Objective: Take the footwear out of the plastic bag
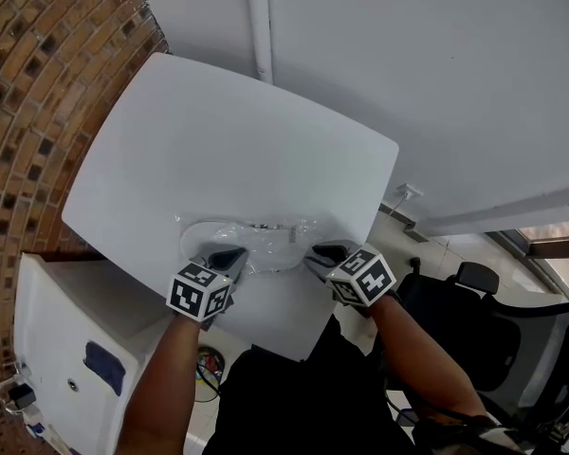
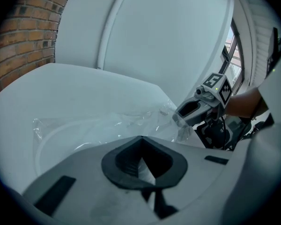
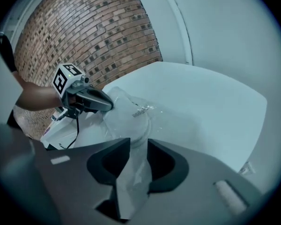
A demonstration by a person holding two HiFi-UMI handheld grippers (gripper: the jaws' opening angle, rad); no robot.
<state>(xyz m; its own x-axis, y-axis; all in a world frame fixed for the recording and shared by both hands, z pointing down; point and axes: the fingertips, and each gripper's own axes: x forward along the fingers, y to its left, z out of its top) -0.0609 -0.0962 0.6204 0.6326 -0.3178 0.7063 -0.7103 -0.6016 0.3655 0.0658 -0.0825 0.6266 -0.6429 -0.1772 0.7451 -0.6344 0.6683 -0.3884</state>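
The clear plastic bag (image 1: 270, 238) is laid flat near the front edge of the white table (image 1: 228, 140), and the white footwear (image 1: 207, 239) is seen enclosed in it as a pale oval shape towards the bag's left end; nothing else can be made out inside the film. The left gripper (image 1: 233, 254) is set against the bag's near left edge, just beside the footwear, and in the left gripper view its jaws are seen brought together at the tips with a sliver of the film pinched between them. The right gripper (image 3: 139, 146) is placed at the bag's near right end, well apart from the left gripper. Its jaws are held apart, and a crumpled fold of the bag is seen running up through the gap between them; the footwear itself lies beyond the tips, not between them. The bag is stretched across the table between the two grippers. A brick wall (image 1: 28, 64) is seen to the left of the table, a white cabinet (image 1: 66, 349) below it, and a black office chair (image 1: 522, 349) at the right.
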